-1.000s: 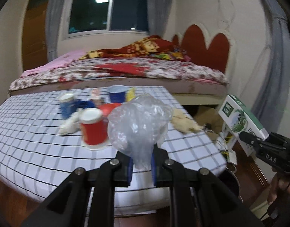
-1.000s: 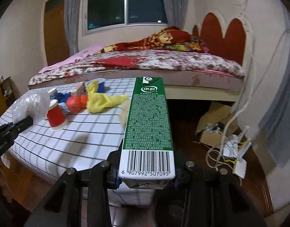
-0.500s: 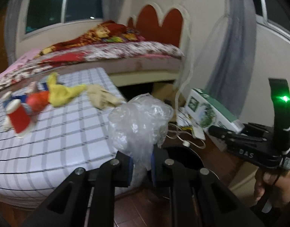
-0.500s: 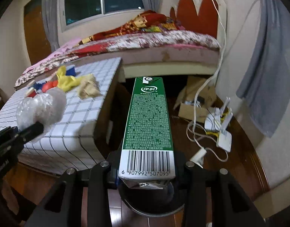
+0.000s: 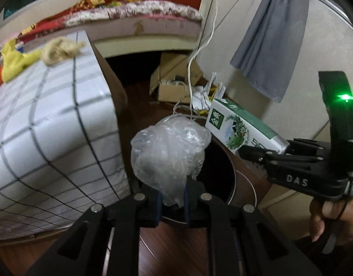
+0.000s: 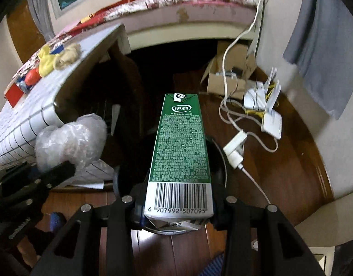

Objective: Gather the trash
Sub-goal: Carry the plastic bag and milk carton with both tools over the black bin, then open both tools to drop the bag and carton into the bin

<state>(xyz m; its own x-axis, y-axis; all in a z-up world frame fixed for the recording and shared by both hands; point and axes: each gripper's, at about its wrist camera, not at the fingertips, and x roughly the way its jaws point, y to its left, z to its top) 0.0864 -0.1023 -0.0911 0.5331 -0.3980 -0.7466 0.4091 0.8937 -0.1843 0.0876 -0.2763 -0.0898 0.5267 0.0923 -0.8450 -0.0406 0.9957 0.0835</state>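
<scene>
My left gripper [image 5: 173, 197] is shut on a crumpled clear plastic bag [image 5: 169, 149], held over the dark round bin [image 5: 222, 168] on the wooden floor. My right gripper [image 6: 177, 209] is shut on a green and white milk carton [image 6: 179, 151], which hangs over the same bin [image 6: 219, 161]. In the left wrist view the carton [image 5: 240, 128] and the right gripper's black body sit to the right of the bag. In the right wrist view the bag [image 6: 70, 140] shows at the left, pinched by the left gripper's fingers.
A table with a checked cloth [image 5: 43, 124] stands left of the bin, bearing a yellow rag [image 5: 13, 62], a beige wad [image 5: 59, 49] and red items. A cardboard box [image 6: 229, 78], white cables, a charger [image 6: 233, 151] and a router [image 6: 271, 124] lie on the floor. A bed is behind.
Both grippers swung right, off the table, and sank toward the floor, tipping downward. The bag and the carton now hang over the bin, which was out of view a second ago.
</scene>
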